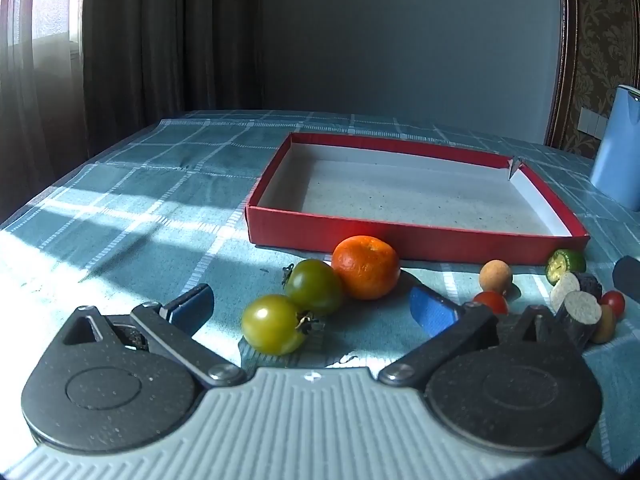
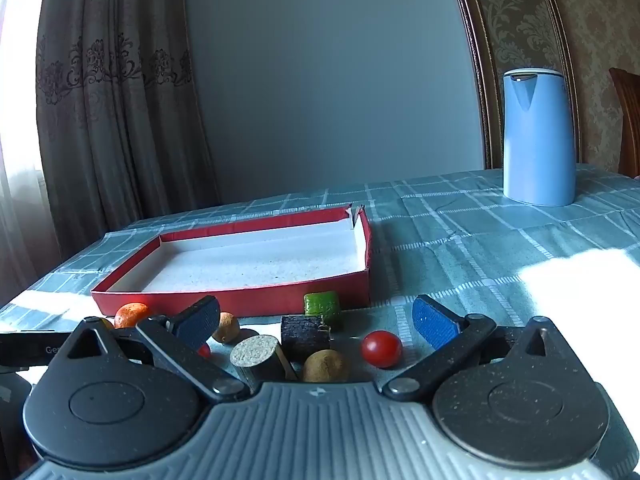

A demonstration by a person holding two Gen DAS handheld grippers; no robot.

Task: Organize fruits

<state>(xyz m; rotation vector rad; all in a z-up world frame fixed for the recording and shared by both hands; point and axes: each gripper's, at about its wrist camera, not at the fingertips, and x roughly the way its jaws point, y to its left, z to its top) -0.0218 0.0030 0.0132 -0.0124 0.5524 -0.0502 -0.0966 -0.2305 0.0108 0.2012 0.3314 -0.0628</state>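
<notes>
An empty red tray [image 1: 404,242] with a white inside lies on the checked tablecloth, also in the right wrist view [image 2: 240,300]. In front of it lie an orange mandarin [image 1: 366,267] and two green tomatoes [image 1: 314,286] [image 1: 274,324], between the fingers of my open left gripper [image 1: 312,306]. My right gripper [image 2: 316,322] is open around a red cherry tomato [image 2: 381,349], a brown round fruit [image 2: 326,366], dark cut pieces [image 2: 306,338] [image 2: 260,356] and a green piece [image 2: 322,307].
A tall blue jug [image 2: 538,136] stands at the back right of the table. A tan ball [image 1: 495,276] and small red tomatoes [image 1: 491,302] lie right of the mandarin. Curtains hang at the left, and a wooden chair [image 2: 628,120] is at the far right.
</notes>
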